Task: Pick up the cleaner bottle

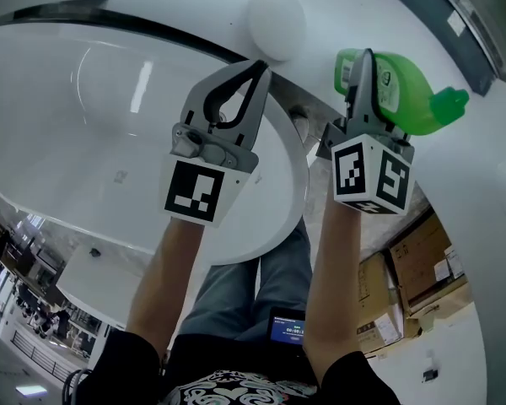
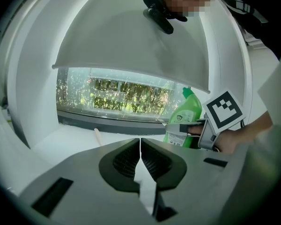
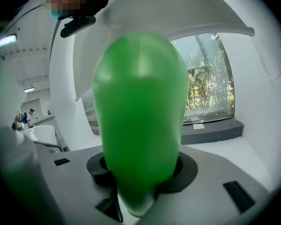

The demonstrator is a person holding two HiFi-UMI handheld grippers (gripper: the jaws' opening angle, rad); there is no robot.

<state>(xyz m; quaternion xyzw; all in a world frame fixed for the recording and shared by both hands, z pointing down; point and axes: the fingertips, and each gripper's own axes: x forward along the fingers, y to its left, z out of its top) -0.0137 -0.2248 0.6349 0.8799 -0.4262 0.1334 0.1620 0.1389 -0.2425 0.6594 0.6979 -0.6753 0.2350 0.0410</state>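
Cleaner bottle (image 1: 409, 87), clamped in right tool (image 1: 369, 72), seemingly aloft

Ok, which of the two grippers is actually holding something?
The right gripper: its jaws clamp the green cleaner bottle. The left gripper has its jaws closed together with nothing between them.

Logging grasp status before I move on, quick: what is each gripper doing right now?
Left gripper: closed, empty.
Right gripper: closed on the green cleaner bottle.
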